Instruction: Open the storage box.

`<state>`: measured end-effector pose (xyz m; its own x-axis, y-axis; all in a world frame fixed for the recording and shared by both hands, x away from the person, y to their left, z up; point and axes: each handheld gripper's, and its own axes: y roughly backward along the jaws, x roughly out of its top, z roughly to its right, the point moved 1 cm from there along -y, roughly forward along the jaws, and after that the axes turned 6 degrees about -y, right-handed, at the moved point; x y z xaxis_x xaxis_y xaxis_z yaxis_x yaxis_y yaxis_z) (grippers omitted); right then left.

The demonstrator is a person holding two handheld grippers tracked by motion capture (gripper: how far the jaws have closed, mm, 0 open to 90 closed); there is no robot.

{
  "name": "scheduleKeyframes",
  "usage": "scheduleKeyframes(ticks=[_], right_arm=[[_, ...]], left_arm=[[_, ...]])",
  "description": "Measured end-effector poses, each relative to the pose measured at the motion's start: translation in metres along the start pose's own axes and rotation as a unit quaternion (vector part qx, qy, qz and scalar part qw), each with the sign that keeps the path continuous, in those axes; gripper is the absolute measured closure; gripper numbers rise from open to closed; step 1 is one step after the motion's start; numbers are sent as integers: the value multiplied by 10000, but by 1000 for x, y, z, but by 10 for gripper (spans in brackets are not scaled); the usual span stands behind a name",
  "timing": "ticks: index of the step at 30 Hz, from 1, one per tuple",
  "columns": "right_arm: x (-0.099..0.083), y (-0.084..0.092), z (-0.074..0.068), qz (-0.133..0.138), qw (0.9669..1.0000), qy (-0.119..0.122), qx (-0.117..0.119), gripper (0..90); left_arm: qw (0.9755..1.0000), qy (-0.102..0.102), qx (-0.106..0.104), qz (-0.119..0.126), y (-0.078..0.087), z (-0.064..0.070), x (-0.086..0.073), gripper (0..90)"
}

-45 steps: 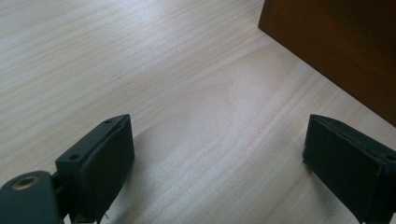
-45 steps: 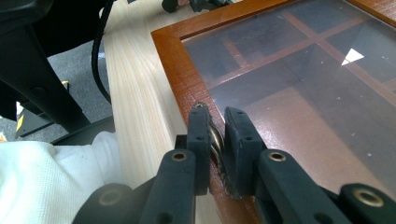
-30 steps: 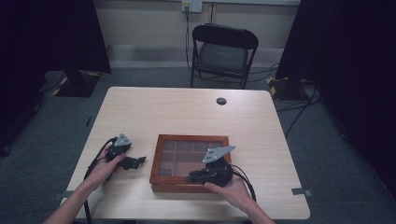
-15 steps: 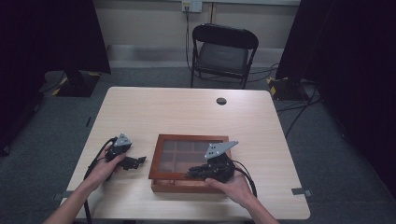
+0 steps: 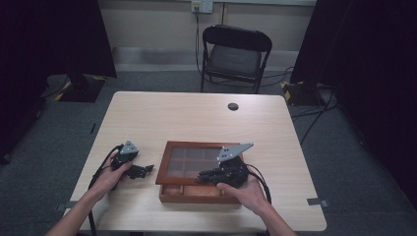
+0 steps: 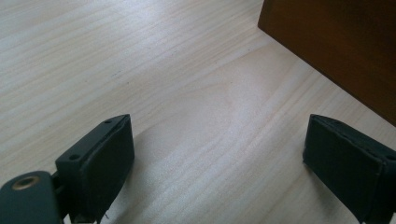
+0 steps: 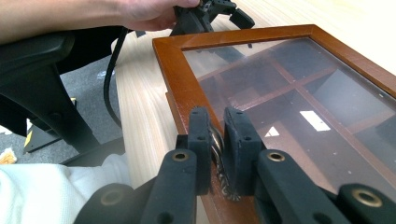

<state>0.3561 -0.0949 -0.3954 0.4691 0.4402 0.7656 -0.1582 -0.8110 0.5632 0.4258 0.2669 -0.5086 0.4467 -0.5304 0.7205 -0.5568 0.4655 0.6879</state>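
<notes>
One wooden display box with a glass-paned lid lies near the front edge of the desk, roughly midway between its left and right edges; dark dividers split its interior into compartments under the glass. A small metal handle sits on the lid's front rail, and my right gripper has its jaws closed on that handle, pads pressing it from both sides. In the high view the lid looks raised slightly at the front, with the tray's front edge exposed beneath it. My left gripper rests on the desk just left of the box, jaws spread wide with nothing between them; the box's side wall stands just ahead of it, not touching.

Procedure, as I judge it: keep the pinch square on the handle and lift along the hinge arc, not straight up, so the pads do not slip off the small fitting. Bring the left gripper against the box wall to stop the base sliding toward the desk's front edge.
</notes>
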Motion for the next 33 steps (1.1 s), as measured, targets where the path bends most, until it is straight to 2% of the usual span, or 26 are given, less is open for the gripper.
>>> scheduleKeyframes(ticks=[11,25,33], right_arm=[[10,5,1,-7,10000,-15,14,823],[25,13,5,136,9999,-55,17,824],[27,14,5,134,9999,-23,7,825]], left_arm=[[10000,0,-1,0,0,0,0,83],[10000,14,2,11,0,0,0,83],[10000,16,2,12,0,0,0,83]])
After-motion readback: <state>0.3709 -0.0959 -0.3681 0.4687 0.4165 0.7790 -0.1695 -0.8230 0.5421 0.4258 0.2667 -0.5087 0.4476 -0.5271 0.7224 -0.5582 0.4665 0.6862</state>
